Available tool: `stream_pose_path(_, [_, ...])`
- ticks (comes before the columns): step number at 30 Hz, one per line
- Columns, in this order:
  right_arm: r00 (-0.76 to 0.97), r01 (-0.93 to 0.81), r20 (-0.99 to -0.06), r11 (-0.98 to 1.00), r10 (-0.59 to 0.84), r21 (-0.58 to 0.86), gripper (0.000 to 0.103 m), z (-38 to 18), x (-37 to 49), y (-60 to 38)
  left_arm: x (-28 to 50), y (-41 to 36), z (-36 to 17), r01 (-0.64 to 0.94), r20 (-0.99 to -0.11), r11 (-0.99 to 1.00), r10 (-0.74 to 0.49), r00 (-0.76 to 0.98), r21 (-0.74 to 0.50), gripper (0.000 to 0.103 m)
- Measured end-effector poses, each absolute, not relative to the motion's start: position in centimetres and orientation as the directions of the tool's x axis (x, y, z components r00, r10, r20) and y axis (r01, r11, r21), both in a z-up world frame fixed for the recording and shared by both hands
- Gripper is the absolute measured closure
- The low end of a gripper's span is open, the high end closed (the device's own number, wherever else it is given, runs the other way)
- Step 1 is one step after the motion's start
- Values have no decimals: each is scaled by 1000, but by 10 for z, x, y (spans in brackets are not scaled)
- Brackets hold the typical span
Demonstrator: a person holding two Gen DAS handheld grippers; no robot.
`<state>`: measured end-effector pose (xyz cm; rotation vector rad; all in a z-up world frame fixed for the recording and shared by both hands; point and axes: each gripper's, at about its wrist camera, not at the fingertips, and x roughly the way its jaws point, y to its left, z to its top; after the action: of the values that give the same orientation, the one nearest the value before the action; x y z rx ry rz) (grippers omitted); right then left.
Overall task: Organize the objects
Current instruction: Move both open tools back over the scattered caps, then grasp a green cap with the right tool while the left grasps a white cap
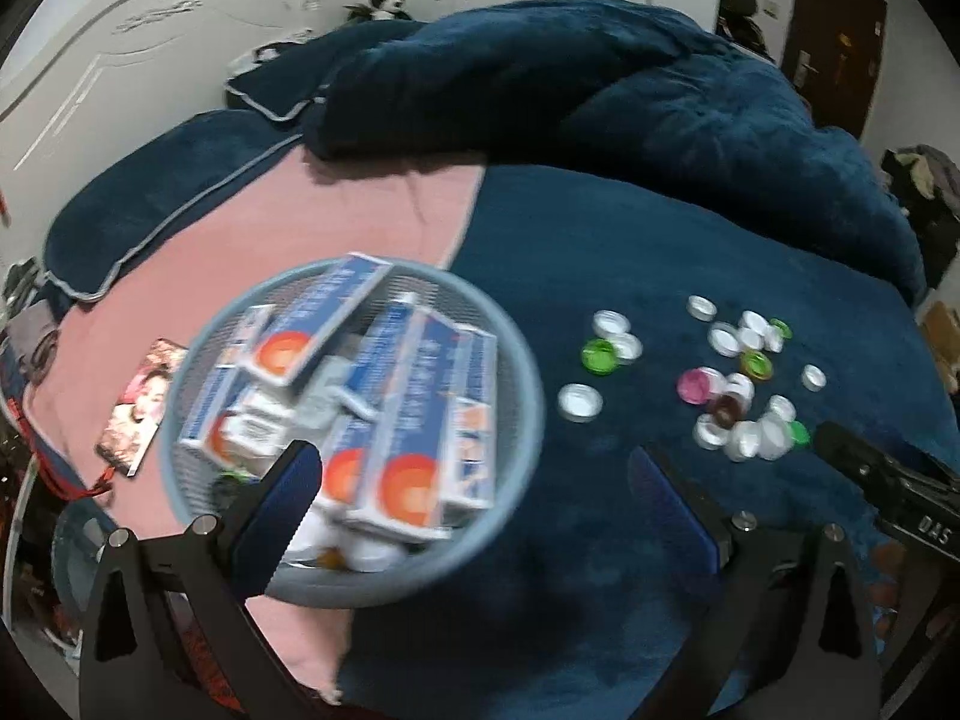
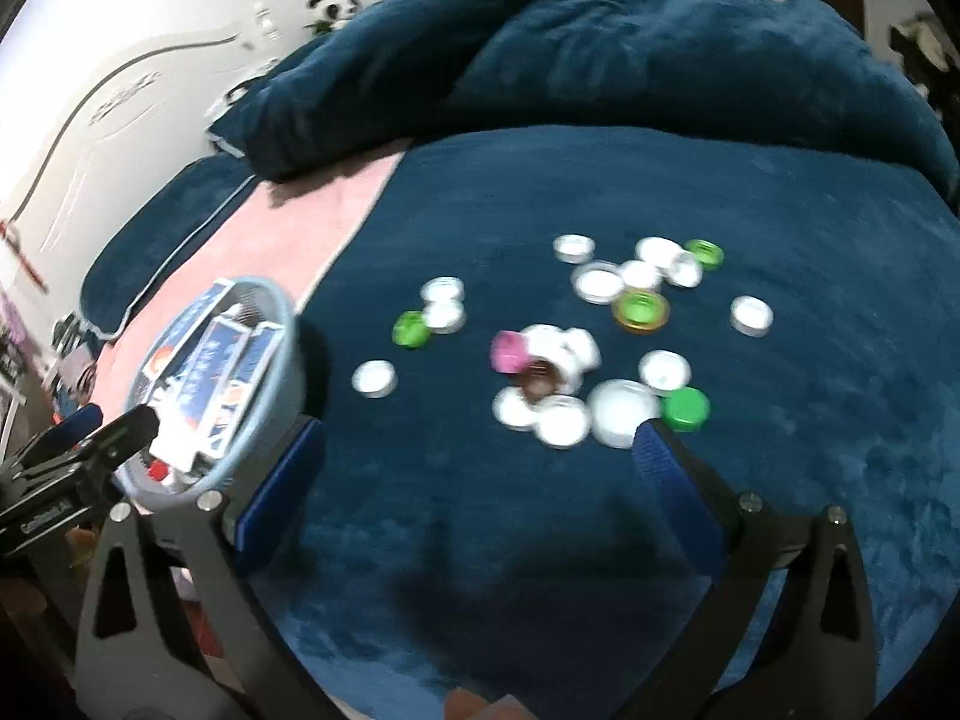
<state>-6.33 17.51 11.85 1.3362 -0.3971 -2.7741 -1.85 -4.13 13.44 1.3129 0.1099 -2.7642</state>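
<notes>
Both grippers, left gripper (image 1: 480, 486) and right gripper (image 2: 480, 456), stand wide open and empty over the bed (image 2: 540, 540), with boxes filling the mesh basket (image 1: 516, 360) at lower left, so collecting the scattered bottle caps (image 2: 564, 426) at centre-right seemingly comes next.

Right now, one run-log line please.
left gripper: open, empty | right gripper: open, empty | basket: boxes inside | caps: loose on blanket
</notes>
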Motion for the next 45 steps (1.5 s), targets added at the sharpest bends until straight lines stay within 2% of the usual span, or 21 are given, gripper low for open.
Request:
stream_pose_path(10, [-558, -257, -828, -939, -50, 230, 0, 81, -51, 251, -43, 45, 95, -61, -834, -998, 45, -549, -14, 0])
stream_pose_path(16, [-492, -316, -870, -937, 26, 151, 0, 56, -53, 275, -57, 69, 61, -79, -878, -996, 69, -473, -36, 0])
stream_pose_path(24, [-419, -295, -900, -956, 116, 14, 0, 22, -76, 281, -64, 68, 34, -42, -907, -999, 49, -417, -34, 1])
stream_pose_path(29, [-457, -248, -881, -969, 120, -3, 2, 22, -89, 274, -65, 67, 28, -43, -914, -999, 46, -404, -32, 1])
stream_pose_path(31, [-467, -227, -878, -974, 105, 4, 11, 22, -93, 270, -67, 67, 26, -41, -916, -998, 50, -398, -37, 1])
stream_pose_path(33, [-471, -194, -878, -981, 84, 10, 36, 21, -98, 265, -69, 67, 25, -38, -916, -998, 56, -397, -45, 1])
stream_pose_path(34, [-471, -170, -880, -985, 65, 19, 43, 20, -99, 263, -70, 67, 25, -36, -915, -998, 59, -398, -49, 1])
stream_pose_path(35, [-470, -156, -881, -987, 53, 24, 59, 19, -100, 261, -72, 66, 25, -31, -914, -998, 62, -401, -55, 1])
stream_pose_path(36, [-472, -149, -881, -988, 46, 28, 71, 19, -98, 261, -73, 65, 25, -26, -913, -998, 66, -403, -61, 1])
stream_pose_path(45, [-461, -241, -887, -966, 28, 95, 72, 22, -76, 278, -101, 75, 9, 11, -904, -998, 56, -424, -67, 2])
